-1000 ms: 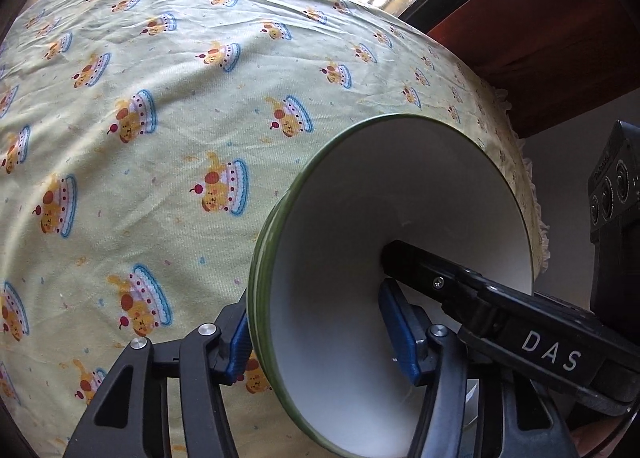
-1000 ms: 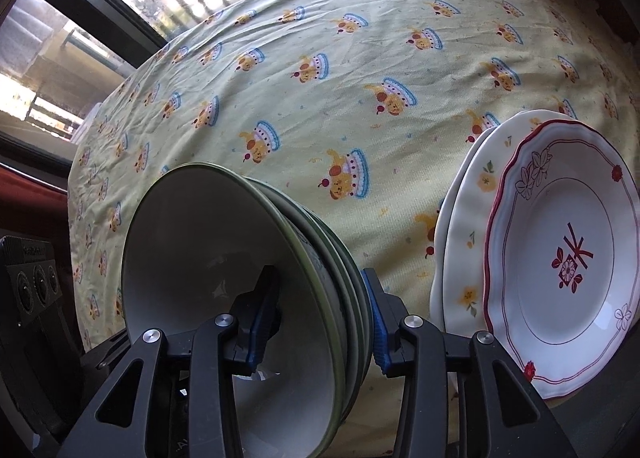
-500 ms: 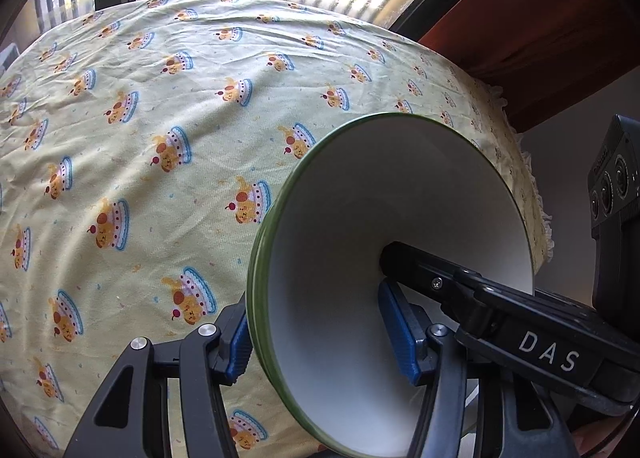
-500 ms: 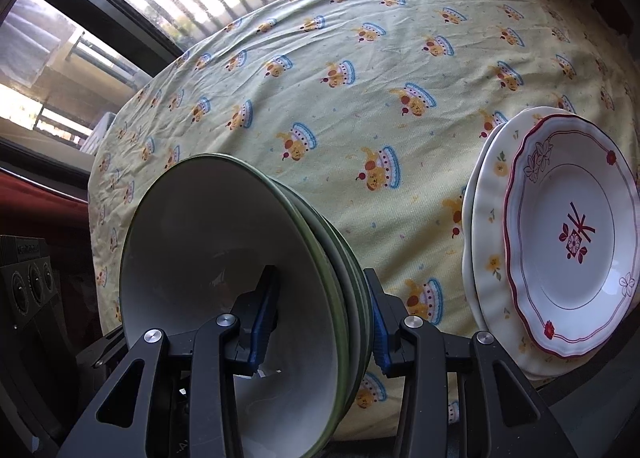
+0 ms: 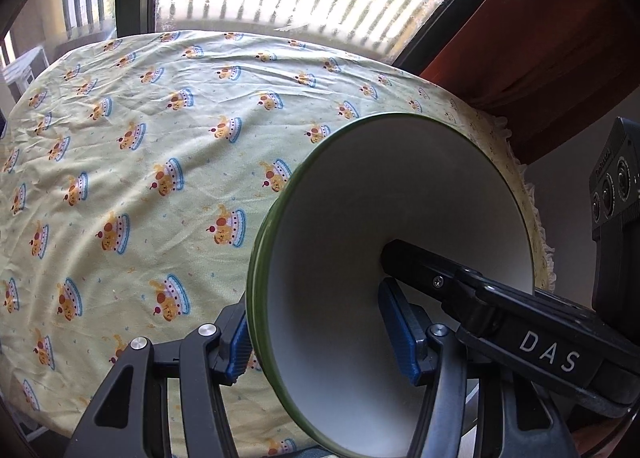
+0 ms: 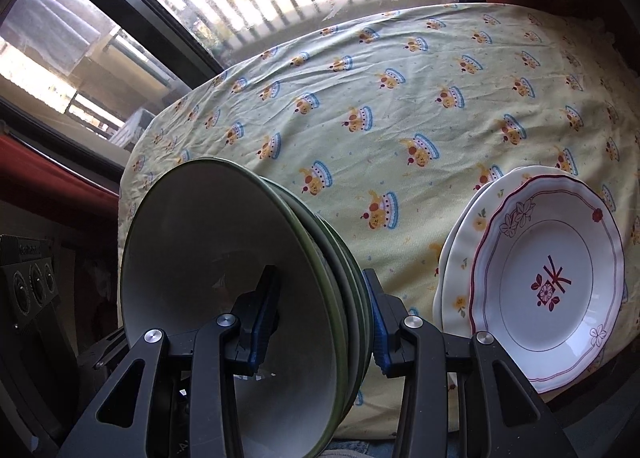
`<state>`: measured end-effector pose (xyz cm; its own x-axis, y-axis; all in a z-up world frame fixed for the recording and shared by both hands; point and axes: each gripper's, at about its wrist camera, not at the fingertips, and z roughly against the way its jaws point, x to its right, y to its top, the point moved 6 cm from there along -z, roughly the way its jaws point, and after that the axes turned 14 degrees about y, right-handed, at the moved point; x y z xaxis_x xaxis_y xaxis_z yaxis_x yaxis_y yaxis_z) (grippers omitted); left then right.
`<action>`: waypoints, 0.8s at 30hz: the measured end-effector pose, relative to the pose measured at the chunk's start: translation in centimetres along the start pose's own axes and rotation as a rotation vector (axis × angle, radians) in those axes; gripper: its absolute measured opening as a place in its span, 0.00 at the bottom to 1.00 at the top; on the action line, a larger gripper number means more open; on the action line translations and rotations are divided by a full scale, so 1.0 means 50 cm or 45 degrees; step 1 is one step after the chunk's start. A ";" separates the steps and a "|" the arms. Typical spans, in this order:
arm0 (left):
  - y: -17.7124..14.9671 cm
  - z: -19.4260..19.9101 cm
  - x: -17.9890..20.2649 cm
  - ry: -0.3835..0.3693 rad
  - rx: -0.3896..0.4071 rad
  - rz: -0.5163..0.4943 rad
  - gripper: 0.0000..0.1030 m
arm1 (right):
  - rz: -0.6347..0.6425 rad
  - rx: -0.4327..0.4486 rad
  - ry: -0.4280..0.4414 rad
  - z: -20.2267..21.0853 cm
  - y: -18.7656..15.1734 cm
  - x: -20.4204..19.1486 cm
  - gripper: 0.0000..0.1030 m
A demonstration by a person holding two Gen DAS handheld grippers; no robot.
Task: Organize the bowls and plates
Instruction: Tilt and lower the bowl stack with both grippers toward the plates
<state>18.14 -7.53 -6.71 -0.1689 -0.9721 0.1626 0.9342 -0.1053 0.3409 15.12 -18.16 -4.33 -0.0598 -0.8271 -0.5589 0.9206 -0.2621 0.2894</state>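
Bowls [image 6: 240, 278] on edge, mouths sideways

A nested stack of white bowls [image 6: 224, 258] with green rims is tipped on its side, raised above the table's near edge. Two white plates [image 6: 548, 286] lie stacked at the table's near right edge, the top one red-trimmed with a red flower motif.
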 end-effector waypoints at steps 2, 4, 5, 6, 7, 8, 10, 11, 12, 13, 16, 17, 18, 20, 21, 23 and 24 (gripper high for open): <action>-0.004 0.003 0.017 0.002 0.003 0.011 0.56 | 0.009 -0.003 0.005 0.013 0.003 0.012 0.43; -0.005 0.002 0.037 0.002 0.008 0.021 0.56 | 0.019 -0.010 0.006 0.028 0.004 0.028 0.43; -0.005 0.000 0.047 0.004 0.009 0.025 0.56 | 0.024 -0.011 0.006 0.034 0.005 0.034 0.43; -0.006 0.000 0.055 0.004 0.010 0.029 0.56 | 0.028 -0.012 0.007 0.041 0.006 0.041 0.43; -0.006 -0.001 0.065 0.003 0.012 0.033 0.56 | 0.030 -0.014 0.008 0.047 0.006 0.049 0.43; -0.006 -0.002 0.075 0.002 0.014 0.037 0.56 | 0.033 -0.016 0.008 0.054 0.007 0.056 0.43; -0.005 -0.005 0.093 0.000 0.015 0.045 0.56 | 0.041 -0.018 0.006 0.066 0.009 0.069 0.43; -0.005 -0.006 0.101 0.000 0.014 0.049 0.56 | 0.045 -0.020 0.005 0.072 0.009 0.076 0.43; -0.005 -0.006 0.109 0.001 0.015 0.051 0.56 | 0.048 -0.023 0.003 0.077 0.010 0.082 0.43; -0.004 -0.007 0.117 0.002 0.017 0.054 0.56 | 0.051 -0.026 0.003 0.083 0.011 0.088 0.43; -0.004 -0.011 0.139 0.005 0.020 0.061 0.56 | 0.058 -0.028 0.006 0.098 0.014 0.107 0.43; -0.004 -0.012 0.149 0.007 0.020 0.062 0.56 | 0.058 -0.029 0.008 0.103 0.016 0.114 0.43; -0.005 -0.014 0.154 0.009 0.020 0.064 0.56 | 0.058 -0.029 0.009 0.107 0.016 0.120 0.43; -0.006 -0.021 0.169 0.011 0.015 0.070 0.56 | 0.057 -0.033 0.012 0.113 0.019 0.135 0.43; -0.006 -0.024 0.178 0.011 0.011 0.074 0.56 | 0.056 -0.036 0.012 0.116 0.020 0.142 0.43; -0.009 -0.030 0.192 0.012 0.005 0.084 0.56 | 0.057 -0.047 0.011 0.122 0.022 0.157 0.43; -0.010 -0.031 0.200 0.012 0.004 0.090 0.56 | 0.058 -0.052 0.010 0.125 0.023 0.165 0.43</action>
<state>16.50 -17.54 -6.70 -0.0997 -0.9791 0.1774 0.9426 -0.0358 0.3320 13.28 -28.38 -3.73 -0.0147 -0.8335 -0.5523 0.9374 -0.2037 0.2825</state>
